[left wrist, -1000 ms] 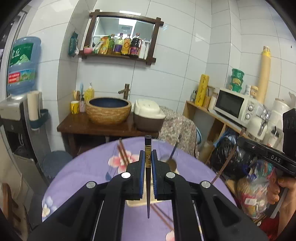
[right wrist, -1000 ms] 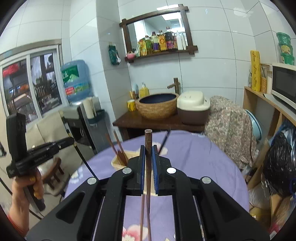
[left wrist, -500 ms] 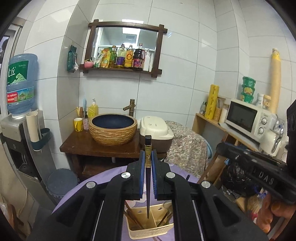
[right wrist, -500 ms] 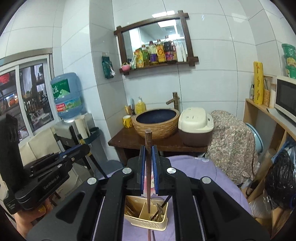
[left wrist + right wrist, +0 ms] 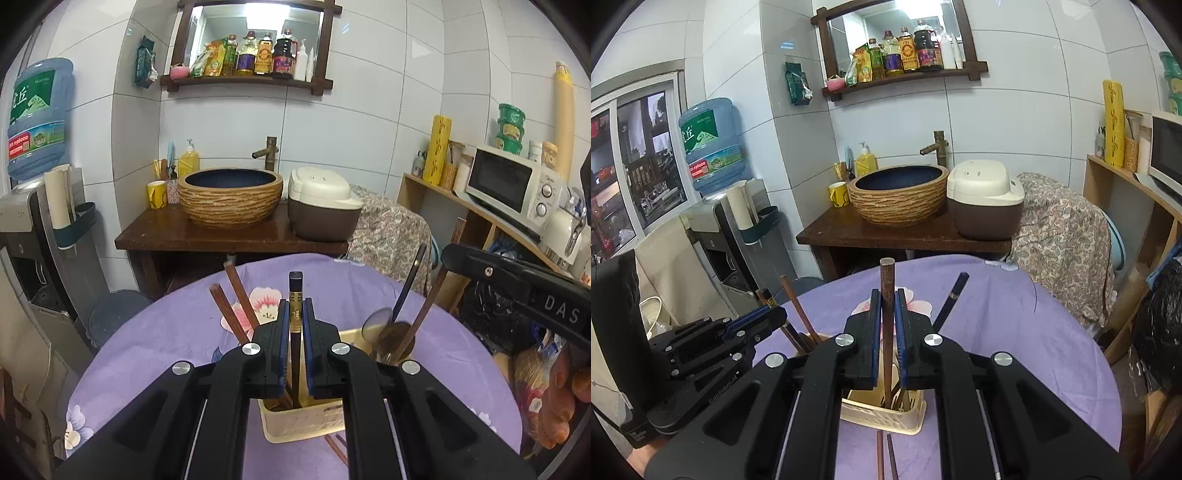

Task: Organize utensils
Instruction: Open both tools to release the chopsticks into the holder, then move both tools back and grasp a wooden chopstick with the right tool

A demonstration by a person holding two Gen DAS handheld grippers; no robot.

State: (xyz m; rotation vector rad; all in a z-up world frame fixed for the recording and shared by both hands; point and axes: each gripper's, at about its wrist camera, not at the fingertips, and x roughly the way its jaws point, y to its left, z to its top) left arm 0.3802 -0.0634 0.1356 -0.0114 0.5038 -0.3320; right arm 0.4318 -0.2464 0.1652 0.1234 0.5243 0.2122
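Note:
A cream utensil holder [image 5: 303, 421] stands on the purple floral table [image 5: 155, 343]; it also shows in the right wrist view [image 5: 882, 413]. My left gripper [image 5: 295, 314] is shut on a black chopstick with a gold band [image 5: 295, 295], held upright with its lower end inside the holder. My right gripper [image 5: 887, 306] is shut on a brown chopstick [image 5: 887, 280], also upright with its tip down in the holder. Brown chopsticks [image 5: 236, 295] lean out of the holder's left side, spoons [image 5: 388, 328] out of its right. Loose chopsticks [image 5: 884, 454] lie in front of the holder.
Beyond the table stands a dark wooden stand [image 5: 229, 236] with a woven basin [image 5: 231, 195] and a rice cooker [image 5: 321, 206]. A water dispenser [image 5: 33, 206] is at left, a shelf with a microwave [image 5: 509, 184] at right. The left gripper's body [image 5: 701, 354] is close on the right gripper's left.
Both grippers have come down over the holder, bringing the two chopsticks' lower ends into it. The holder now sits close beneath both sets of jaws.

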